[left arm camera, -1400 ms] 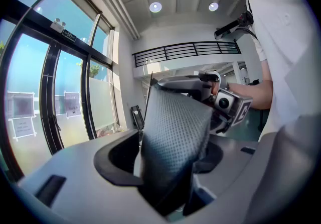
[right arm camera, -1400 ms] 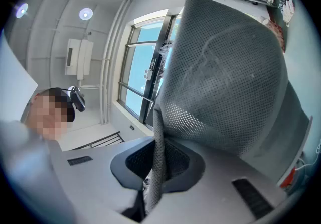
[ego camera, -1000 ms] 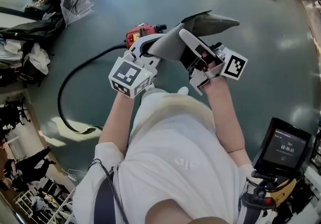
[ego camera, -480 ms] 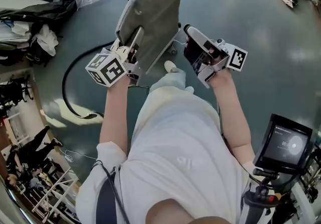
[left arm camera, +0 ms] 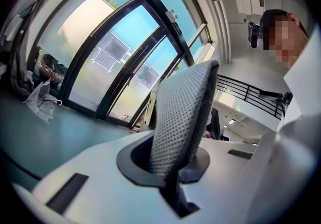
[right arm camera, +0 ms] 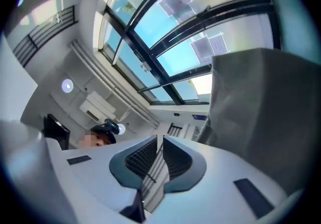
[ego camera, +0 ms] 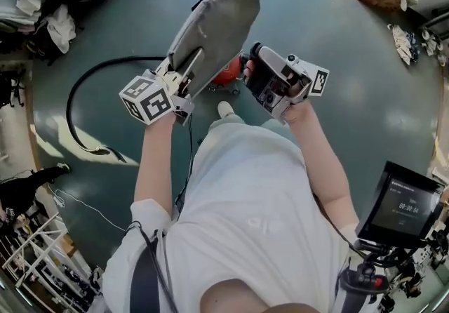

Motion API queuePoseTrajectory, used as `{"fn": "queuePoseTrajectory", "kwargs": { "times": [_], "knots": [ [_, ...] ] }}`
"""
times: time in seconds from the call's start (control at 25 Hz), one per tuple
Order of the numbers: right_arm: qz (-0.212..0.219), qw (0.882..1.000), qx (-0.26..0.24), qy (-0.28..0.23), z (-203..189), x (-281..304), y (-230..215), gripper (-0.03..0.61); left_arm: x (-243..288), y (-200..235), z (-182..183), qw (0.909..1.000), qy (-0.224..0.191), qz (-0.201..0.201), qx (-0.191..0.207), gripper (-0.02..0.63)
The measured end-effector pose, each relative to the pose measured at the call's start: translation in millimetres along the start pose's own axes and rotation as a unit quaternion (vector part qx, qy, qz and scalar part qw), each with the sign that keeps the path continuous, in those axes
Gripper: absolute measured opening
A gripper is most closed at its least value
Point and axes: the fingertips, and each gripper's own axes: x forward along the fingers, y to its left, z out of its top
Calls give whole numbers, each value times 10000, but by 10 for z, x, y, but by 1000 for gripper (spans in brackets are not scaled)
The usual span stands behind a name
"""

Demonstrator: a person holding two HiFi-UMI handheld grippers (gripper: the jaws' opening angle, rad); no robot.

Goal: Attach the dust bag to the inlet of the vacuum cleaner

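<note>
- My left gripper [ego camera: 184,73] is clamped on the lower edge of the grey dust bag [ego camera: 217,20]; in the left gripper view the dimpled mesh fabric sits pinched between the pads and stands up out of them.
- The bag is up in the air in front of me, broad face showing, and it slants up and away from that grip.
- My right gripper [ego camera: 261,66] is just beside the bag's right edge and holds nothing. Its jaws have just been opening a hair and now stand almost together, with only a thin slit between the pads and nothing in it.
- In the right gripper view the bag fills the right side as a grey sheet, apart from the jaws.
- Below the bag, between my two grippers, a red rounded body [ego camera: 226,71] peeks out on the green floor [ego camera: 365,80]. I take it for the vacuum cleaner, but most of it is covered and I cannot make out its inlet.
- A black hose [ego camera: 77,97] curves away from it across the floor to my left.
</note>
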Motion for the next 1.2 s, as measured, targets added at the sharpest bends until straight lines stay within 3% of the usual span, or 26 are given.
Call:
{"fn": "queuePoseTrajectory", "kwargs": {
  "times": [0.12, 0.28, 0.4, 0.52, 0.72, 0.84, 1.0, 1.2],
  "knots": [
    [396, 9986, 293, 190, 338, 363, 81, 41, 148, -124, 338, 9993, -157, 298, -130, 17],
    [687, 9915, 652, 896, 184, 638, -25, 41, -14, -109, 494, 9953, -487, 808, -235, 17],
    [435, 9860, 582, 1501, 23, 673, -87, 43, -4, -200, 568, 9890, -797, 1234, -193, 17],
    [67, 9773, 297, 2096, -144, 660, -135, 43, 66, -324, 647, 9858, -994, 1341, -197, 17],
    [-820, 9618, -314, 2595, -296, 627, -358, 42, 149, -465, 649, 9857, -758, 1503, 18, 17],
    [-1192, 9399, -966, 3051, -420, 649, -439, 41, 111, -400, 596, 9841, -540, 1688, 93, 15],
    [-1671, 8856, -2199, 3735, -444, 578, -558, 41, 84, -359, 621, 9840, -482, 1710, 157, 15],
    [-1758, 8434, -2956, 4127, -423, 488, -627, 41, 186, -338, 608, 9813, -253, 1815, 581, 14]
  ]
}}
